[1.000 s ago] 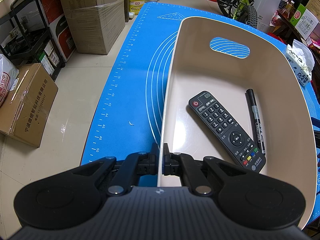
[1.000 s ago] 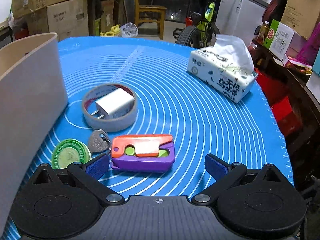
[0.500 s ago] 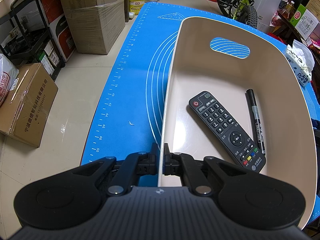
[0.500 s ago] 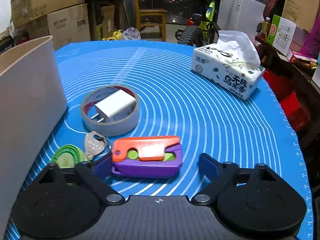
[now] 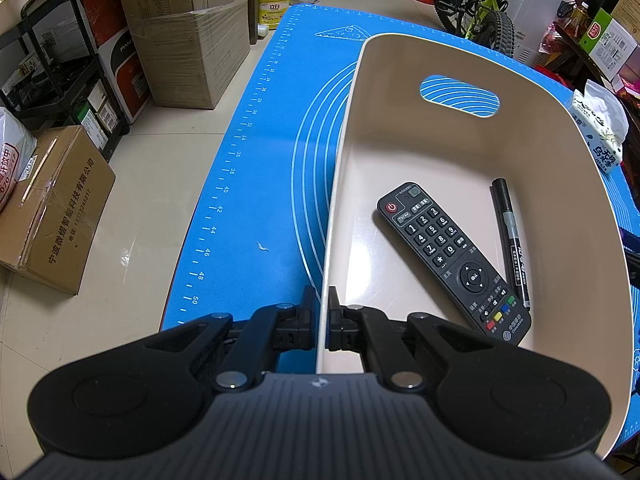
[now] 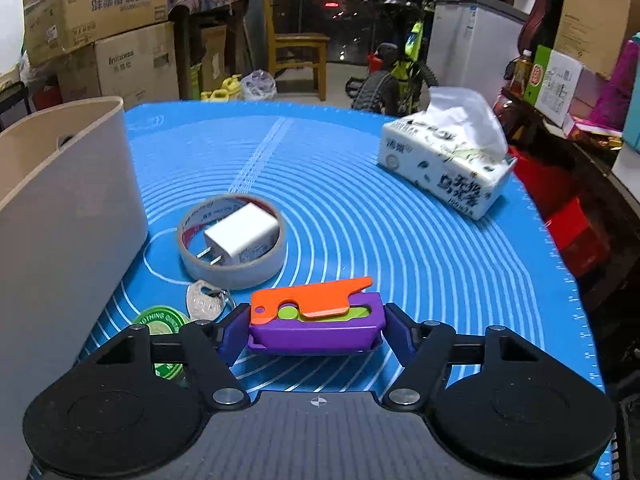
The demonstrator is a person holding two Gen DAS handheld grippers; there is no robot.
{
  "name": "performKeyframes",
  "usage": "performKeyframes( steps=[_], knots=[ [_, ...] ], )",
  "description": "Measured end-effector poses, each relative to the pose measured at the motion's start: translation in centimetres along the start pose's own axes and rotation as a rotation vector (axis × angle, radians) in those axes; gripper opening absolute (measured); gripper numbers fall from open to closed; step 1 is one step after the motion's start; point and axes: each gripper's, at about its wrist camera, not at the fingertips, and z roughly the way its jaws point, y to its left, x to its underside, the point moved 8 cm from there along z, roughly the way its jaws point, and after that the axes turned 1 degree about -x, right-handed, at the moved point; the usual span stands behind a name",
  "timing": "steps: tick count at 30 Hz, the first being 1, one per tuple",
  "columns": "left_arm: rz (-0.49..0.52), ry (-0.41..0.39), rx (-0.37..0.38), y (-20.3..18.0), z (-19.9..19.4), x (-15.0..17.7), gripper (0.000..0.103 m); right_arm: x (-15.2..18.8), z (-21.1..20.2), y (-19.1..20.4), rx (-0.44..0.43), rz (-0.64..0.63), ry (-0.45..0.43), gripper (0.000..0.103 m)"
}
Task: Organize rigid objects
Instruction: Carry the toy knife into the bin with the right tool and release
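Note:
My left gripper (image 5: 323, 312) is shut on the near rim of the beige bin (image 5: 580, 216). Inside the bin lie a black remote (image 5: 452, 256) and a black marker (image 5: 511, 240). My right gripper (image 6: 316, 330) is shut on the purple and orange toy block (image 6: 316, 320), pads against both its ends, on the blue mat (image 6: 400, 240). Beyond it a tape roll (image 6: 276, 256) holds a white charger (image 6: 240, 238). A key (image 6: 204, 300) and a green tin (image 6: 160, 320) lie to the left. The bin's outer wall (image 6: 60, 220) stands at the left.
A tissue pack (image 6: 448, 164) sits at the far right of the mat, and also shows in the left wrist view (image 5: 598, 128). Cardboard boxes (image 5: 56, 208), a rack and a bicycle (image 5: 476, 4) stand on the floor around the table. The mat's left edge (image 5: 216, 208) drops to the floor.
My right gripper moved forward around the toy block and closed on it. The left gripper and the bin have not moved.

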Motion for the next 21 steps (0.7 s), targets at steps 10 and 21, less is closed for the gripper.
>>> performKeyframes(
  steps=[10,21],
  knots=[
    [0.001,0.0,-0.001,0.0,0.0,0.0,0.006,-3.1,-4.9,0.9,-0.009,-0.007,-0.136,0.072],
    [0.001,0.0,-0.001,0.0,0.0,0.0,0.006,-8.6,-10.8,5.7,-0.126,-0.063,-0.295,0.072]
  ],
)
